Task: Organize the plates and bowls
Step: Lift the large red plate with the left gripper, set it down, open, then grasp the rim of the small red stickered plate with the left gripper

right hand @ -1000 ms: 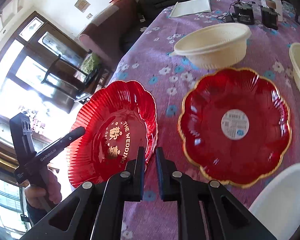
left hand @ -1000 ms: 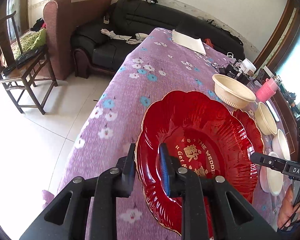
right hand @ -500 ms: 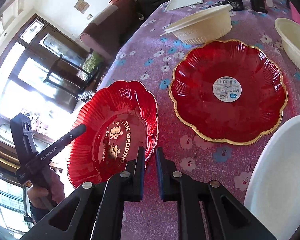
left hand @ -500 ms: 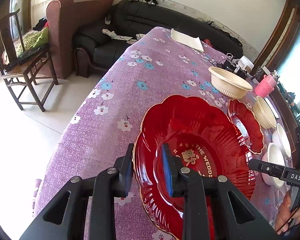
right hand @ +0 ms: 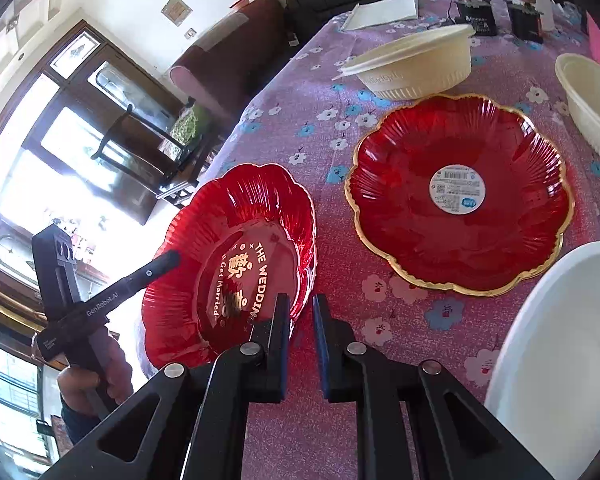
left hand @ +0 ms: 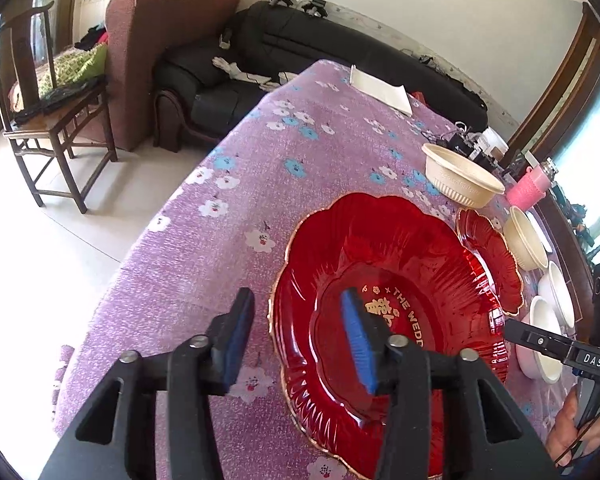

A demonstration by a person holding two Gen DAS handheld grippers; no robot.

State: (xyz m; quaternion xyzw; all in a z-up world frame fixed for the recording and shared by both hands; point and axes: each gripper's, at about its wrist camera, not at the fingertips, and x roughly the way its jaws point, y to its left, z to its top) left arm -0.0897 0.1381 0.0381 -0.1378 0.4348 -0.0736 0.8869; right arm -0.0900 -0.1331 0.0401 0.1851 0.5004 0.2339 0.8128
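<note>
A red plate with gold lettering (left hand: 400, 280) lies on the purple flowered tablecloth (left hand: 300, 160). My left gripper (left hand: 298, 320) straddles its near left rim; the jaws are opening and the blue pads stand clear of the rim. In the right wrist view the same lettered plate (right hand: 236, 248) is at the left, and my right gripper (right hand: 300, 316) is shut on its right rim. A second red plate with a round sticker (right hand: 460, 232) lies flat just to the right.
A cream bowl (right hand: 416, 64) stands behind the sticker plate, and another cream bowl (right hand: 588, 108) is at the far right. A white bowl (right hand: 560, 340) sits near right. Electronics and a pink cup (left hand: 528, 190) crowd the back. The table edge (left hand: 148, 248) drops to the floor on the left.
The left jaws were closed on the lettered plate's rim and now stand apart from it. The plate has come down and nearer. The right gripper stays closed at the plate's rim.
</note>
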